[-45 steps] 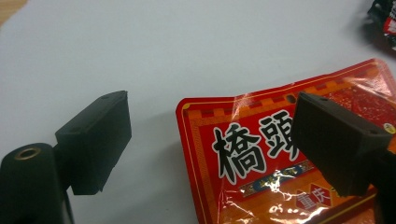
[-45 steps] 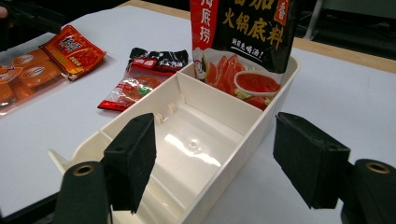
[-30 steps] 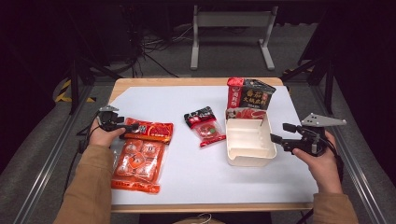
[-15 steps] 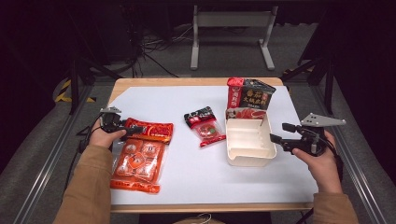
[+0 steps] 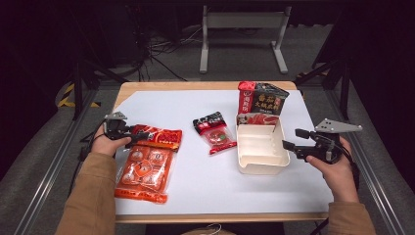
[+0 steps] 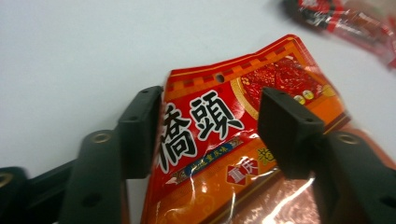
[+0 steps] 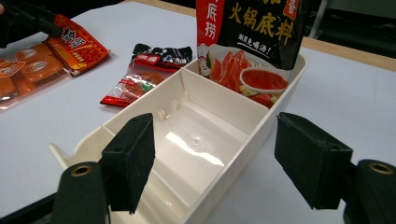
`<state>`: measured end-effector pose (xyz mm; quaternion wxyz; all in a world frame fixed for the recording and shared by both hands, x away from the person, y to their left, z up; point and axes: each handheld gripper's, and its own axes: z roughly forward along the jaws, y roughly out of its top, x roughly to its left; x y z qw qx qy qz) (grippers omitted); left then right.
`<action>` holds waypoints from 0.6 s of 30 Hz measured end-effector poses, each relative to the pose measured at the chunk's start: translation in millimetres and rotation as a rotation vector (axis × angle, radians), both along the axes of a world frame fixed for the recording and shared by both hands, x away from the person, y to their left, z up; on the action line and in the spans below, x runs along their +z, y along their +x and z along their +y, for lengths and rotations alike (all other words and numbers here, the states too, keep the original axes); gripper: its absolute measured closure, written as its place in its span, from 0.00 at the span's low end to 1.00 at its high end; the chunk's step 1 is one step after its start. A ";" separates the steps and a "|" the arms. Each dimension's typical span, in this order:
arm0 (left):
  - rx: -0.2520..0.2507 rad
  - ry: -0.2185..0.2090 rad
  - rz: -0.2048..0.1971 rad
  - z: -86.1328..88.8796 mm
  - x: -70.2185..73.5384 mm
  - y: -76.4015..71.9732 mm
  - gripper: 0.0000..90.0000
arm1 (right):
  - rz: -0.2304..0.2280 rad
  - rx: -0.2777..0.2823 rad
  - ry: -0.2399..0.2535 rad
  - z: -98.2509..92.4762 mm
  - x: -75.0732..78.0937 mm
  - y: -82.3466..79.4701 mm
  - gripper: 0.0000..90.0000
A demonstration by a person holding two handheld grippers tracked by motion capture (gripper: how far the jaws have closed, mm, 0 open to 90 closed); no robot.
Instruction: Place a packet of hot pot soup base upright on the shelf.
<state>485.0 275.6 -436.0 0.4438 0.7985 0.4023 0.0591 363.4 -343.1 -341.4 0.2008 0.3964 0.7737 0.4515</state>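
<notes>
Small red-black sachet (image 5: 214,133) mid-table; dark soup-base pouch (image 5: 262,100) standing in white tray's (image 5: 260,165) far compartment.

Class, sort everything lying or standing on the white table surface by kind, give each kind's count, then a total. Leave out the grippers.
Large red-orange packs: 1, large pack
Small red-and-black sachets: 1, small sachet
Upright black-and-red pouches: 1, pouch standing in the tray's far end
Cream divided trays: 1, tray
Total: 4
</notes>
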 end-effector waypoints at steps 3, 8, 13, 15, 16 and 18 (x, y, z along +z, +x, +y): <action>-0.016 -0.021 0.008 2.1 0.0 -1.1 0.57 | 0.000 0.000 0.001 -0.6 -0.1 -0.1 0.32; -0.027 -0.029 0.019 3.1 -4.0 -1.2 0.58 | 0.001 0.004 0.000 0.9 -0.4 0.3 0.32; -0.025 -0.028 0.013 5.6 -7.7 -1.4 0.65 | 0.003 0.010 -0.002 1.6 -1.0 0.6 0.32; -0.017 -0.028 0.027 5.0 -9.4 -2.0 0.68 | 0.004 0.013 -0.002 1.8 -1.2 0.6 0.33; -0.018 -0.019 0.024 5.3 -10.5 -1.5 0.68 | 0.003 0.013 -0.003 1.9 -1.1 0.5 0.33; -0.010 -0.020 0.030 4.1 -12.3 -1.6 0.69 | 0.003 0.013 -0.002 2.1 -1.0 0.5 0.33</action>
